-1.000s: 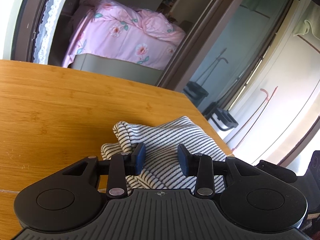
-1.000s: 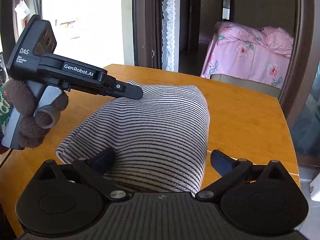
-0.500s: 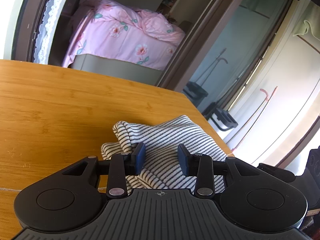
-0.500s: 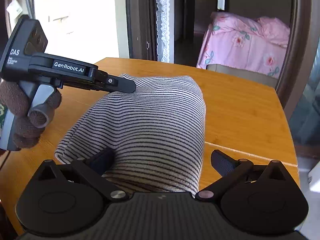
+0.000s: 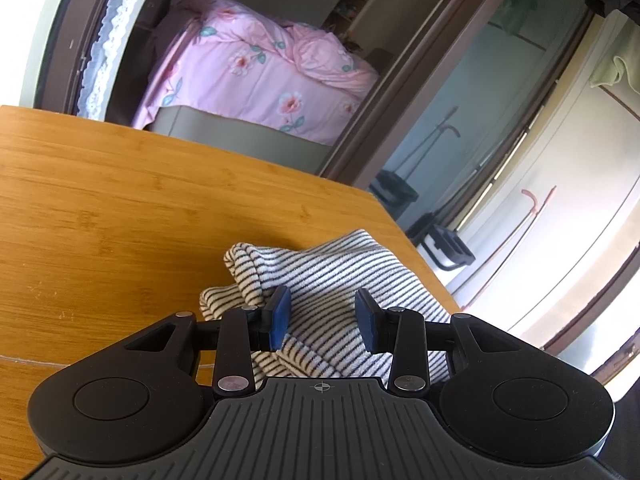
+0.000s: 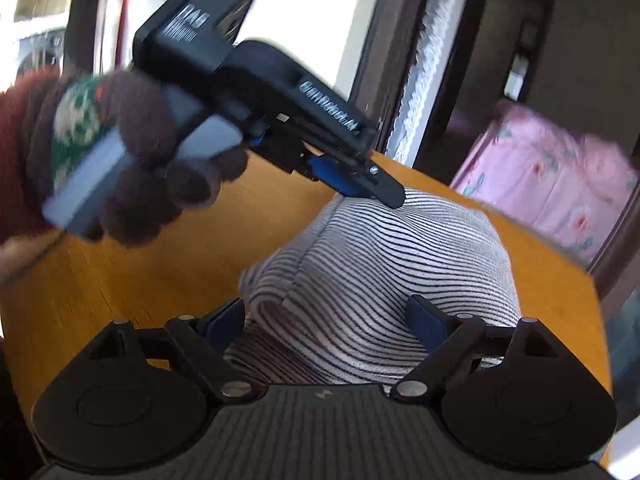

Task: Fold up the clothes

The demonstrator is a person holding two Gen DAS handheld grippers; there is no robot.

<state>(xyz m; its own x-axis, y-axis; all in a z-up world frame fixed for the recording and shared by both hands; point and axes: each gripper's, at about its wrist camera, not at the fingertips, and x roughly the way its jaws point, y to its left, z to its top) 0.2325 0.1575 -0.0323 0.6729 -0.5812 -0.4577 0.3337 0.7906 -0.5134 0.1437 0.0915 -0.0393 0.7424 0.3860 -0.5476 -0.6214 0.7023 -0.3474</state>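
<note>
Two grippers work one striped knit garment (image 6: 384,280), which lies bunched and partly folded on the wooden table (image 5: 120,200), near the table's corner on the side toward the pink floral bedding (image 5: 256,76).

From my station, the left gripper (image 5: 322,322) hovers over the garment's near edge with its blue pads (image 5: 280,316) narrowly parted; striped cloth shows behind the gap, but I cannot tell whether the pads press on any of it. In the right wrist view that same gripper, held by a hand in a dark knit glove (image 6: 152,184), rests its tips on the far edge of the garment.

My right gripper (image 6: 326,318) straddles the garment's near end, its jaws closing, with a thick roll of cloth between them; the pads do not yet press on it.

I judge the fold as partly made: layers are doubled over and the bundle is compact, yet it is lumpy and uneven. What remains, I think, is gripping this end, laying it flat over the rest and squaring the edges.
</note>
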